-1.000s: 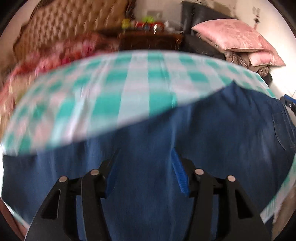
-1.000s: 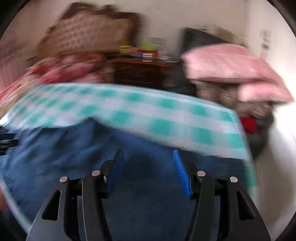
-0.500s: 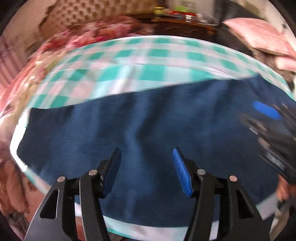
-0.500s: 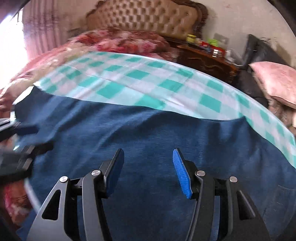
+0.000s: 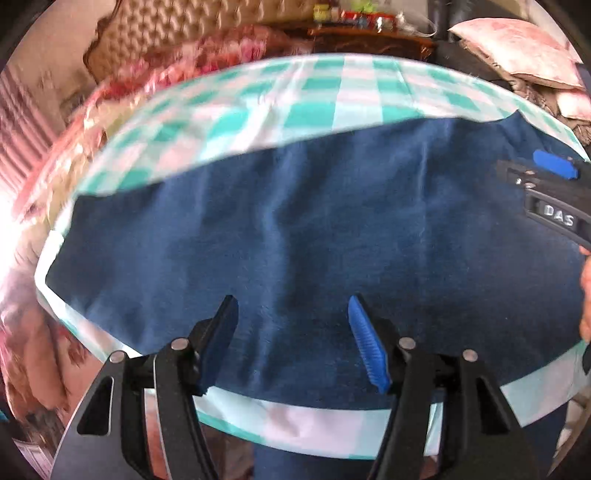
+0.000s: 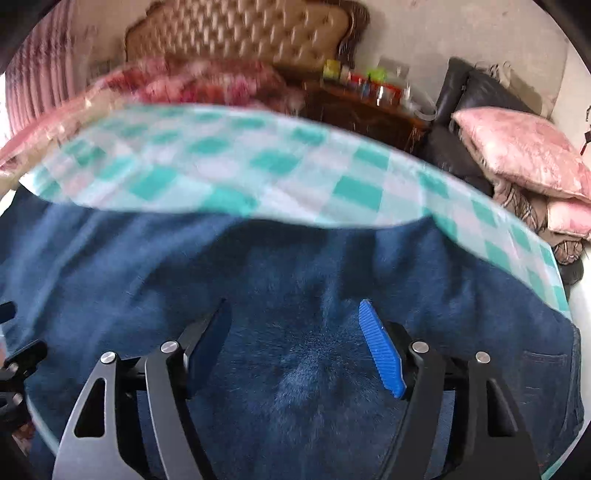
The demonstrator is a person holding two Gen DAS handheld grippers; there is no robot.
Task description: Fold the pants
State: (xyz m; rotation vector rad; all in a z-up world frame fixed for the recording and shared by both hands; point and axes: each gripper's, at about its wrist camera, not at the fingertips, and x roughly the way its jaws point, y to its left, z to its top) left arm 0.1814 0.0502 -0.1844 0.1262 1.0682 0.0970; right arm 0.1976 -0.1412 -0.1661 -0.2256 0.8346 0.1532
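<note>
Dark blue denim pants lie spread across a table covered with a green and white checked cloth. My left gripper is open and empty, above the near edge of the pants. My right gripper is open and empty, low over the pants; a back pocket shows at its right. The right gripper also shows at the right edge of the left wrist view. The left gripper shows at the left edge of the right wrist view.
A bed with a tufted headboard and a red floral blanket stands behind the table. A dark wooden cabinet with small items, a black chair and pink pillows are at the back right.
Both views have shifted. The right gripper now sits lower and closer over the pants, toward the pocket end. Both grippers stay open.
</note>
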